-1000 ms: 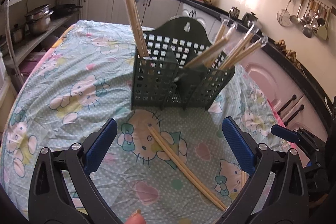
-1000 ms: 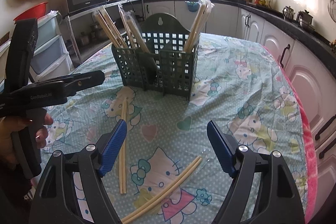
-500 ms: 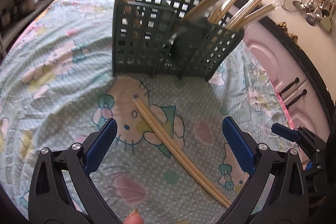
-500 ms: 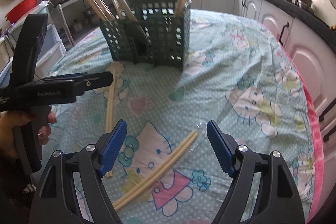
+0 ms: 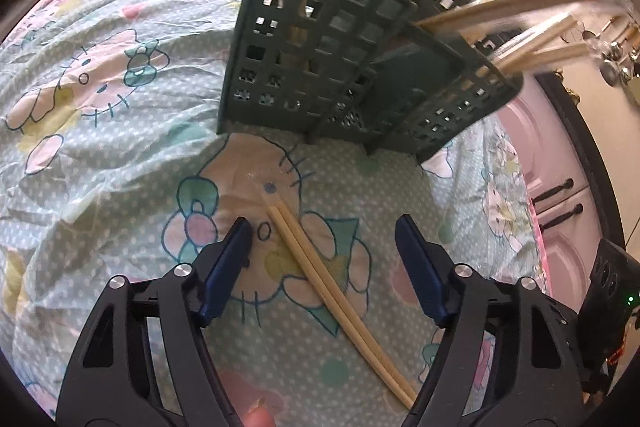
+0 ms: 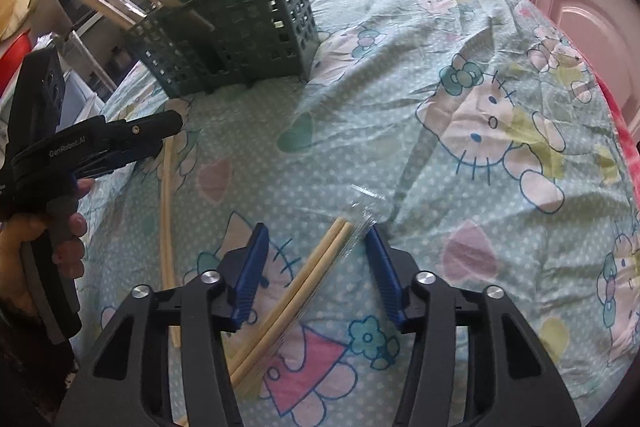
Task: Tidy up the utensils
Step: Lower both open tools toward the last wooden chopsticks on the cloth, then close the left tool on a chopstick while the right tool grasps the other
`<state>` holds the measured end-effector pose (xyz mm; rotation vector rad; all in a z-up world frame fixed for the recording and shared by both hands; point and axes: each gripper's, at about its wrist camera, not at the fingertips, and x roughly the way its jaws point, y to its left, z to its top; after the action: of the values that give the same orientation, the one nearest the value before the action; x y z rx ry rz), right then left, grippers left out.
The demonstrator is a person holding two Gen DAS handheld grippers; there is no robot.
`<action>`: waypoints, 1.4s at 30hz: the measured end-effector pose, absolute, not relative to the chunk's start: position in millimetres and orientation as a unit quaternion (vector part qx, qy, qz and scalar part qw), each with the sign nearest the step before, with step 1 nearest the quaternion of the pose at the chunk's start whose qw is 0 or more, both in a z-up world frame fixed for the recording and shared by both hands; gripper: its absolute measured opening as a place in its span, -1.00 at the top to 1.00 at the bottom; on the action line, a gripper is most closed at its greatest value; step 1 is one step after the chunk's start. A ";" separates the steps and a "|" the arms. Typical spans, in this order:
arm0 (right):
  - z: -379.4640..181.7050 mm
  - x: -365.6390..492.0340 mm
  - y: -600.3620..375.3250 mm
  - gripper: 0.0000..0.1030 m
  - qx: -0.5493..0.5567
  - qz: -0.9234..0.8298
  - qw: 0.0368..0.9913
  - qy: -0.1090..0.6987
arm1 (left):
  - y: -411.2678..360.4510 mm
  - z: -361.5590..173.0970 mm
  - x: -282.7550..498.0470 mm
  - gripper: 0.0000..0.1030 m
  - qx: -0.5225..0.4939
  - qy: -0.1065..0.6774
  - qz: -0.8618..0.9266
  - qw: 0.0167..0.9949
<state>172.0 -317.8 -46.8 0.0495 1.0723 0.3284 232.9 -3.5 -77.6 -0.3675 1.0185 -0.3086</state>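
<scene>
1. the left gripper (image 5: 323, 239) stood wide open, low over the patterned tablecloth (image 5: 100, 163), holding nothing.
2. a pair of chopsticks (image 5: 320, 267) lay flat on the cloth between its blue fingertips (image 5: 234, 251), running on a slant from near the left fingertip down toward the base of the right finger; neither pad touched it.
3. the dark green utensil basket (image 5: 320, 67) stood upright on the cloth beyond the gripper, well apart from the loose pair, with several wrapped chopsticks leaning out of its compartments.
4. the right gripper (image 6: 316, 251) was also open, jaws parted and empty.
5. a second pair of chopsticks in a clear wrapper (image 6: 304, 279) lay between its fingers, tip nearer the right pad, the shafts slanting back under the left finger; contact with the right pad could not be told.
6. in the right wrist view the left gripper appeared at the left edge, held in the person's left hand (image 6: 44, 247), above the first pair.
7. the basket stood beyond, at the upper left of that view.
</scene>
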 end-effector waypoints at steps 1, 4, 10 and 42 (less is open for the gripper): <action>-47.2 173.2 -318.3 0.25 0.025 0.154 0.847 0.509 | -2.6 -78.3 235.0 -0.18 -0.178 0.483 -0.144 0.845; -48.2 176.9 -322.2 0.47 0.030 0.147 0.847 0.509 | -0.7 -80.1 240.9 -0.02 -0.180 0.487 -0.136 0.844; -49.4 183.0 -331.5 0.73 0.051 0.146 0.847 0.509 | -1.8 -81.5 251.0 0.33 -0.160 0.498 -0.113 0.845; 54.5 169.2 -273.4 0.90 0.004 0.260 0.882 0.393 | 53.9 13.8 208.5 0.94 -0.181 0.378 -0.153 0.895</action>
<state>169.2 -273.4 54.5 0.0074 0.8188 0.5412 208.5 53.9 13.8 -0.3756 0.7827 -0.3179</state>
